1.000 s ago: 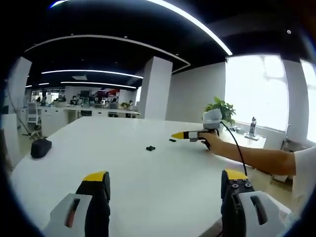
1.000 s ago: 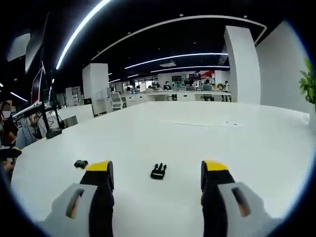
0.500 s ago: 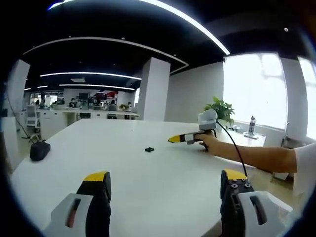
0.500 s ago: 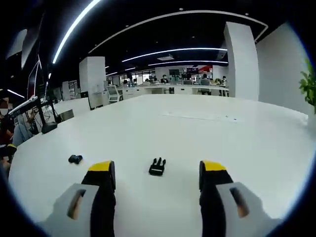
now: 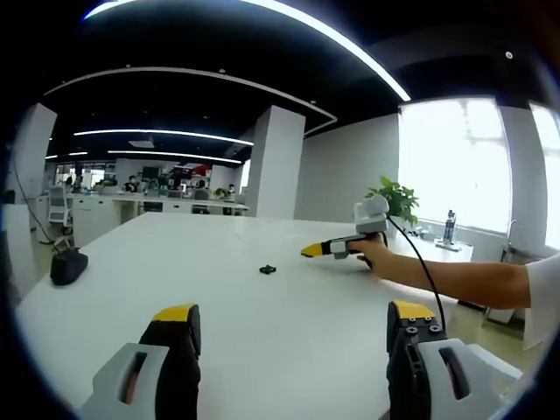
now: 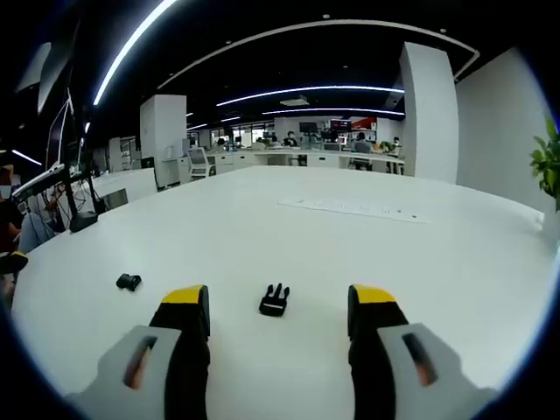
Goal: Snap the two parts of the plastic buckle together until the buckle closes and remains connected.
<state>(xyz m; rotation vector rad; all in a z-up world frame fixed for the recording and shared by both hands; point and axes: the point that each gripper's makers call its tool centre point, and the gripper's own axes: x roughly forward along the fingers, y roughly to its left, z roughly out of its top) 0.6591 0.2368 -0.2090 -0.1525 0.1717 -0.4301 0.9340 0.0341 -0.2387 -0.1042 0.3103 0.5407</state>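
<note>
we have eased our spread right gripper (image 6: pixel 274 317) closer over the pronged buckle half (image 6: pixel 274 300); our left gripper (image 5: pixel 289 337) hangs spread, socket half (image 6: pixel 129 282) untouched on the tabletop (image 6: pixel 367 245).

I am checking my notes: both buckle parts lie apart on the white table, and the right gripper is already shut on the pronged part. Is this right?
Not quite. In the right gripper view the right gripper is open, and the pronged part lies free on the white table between its jaws. The other part lies apart.
</note>
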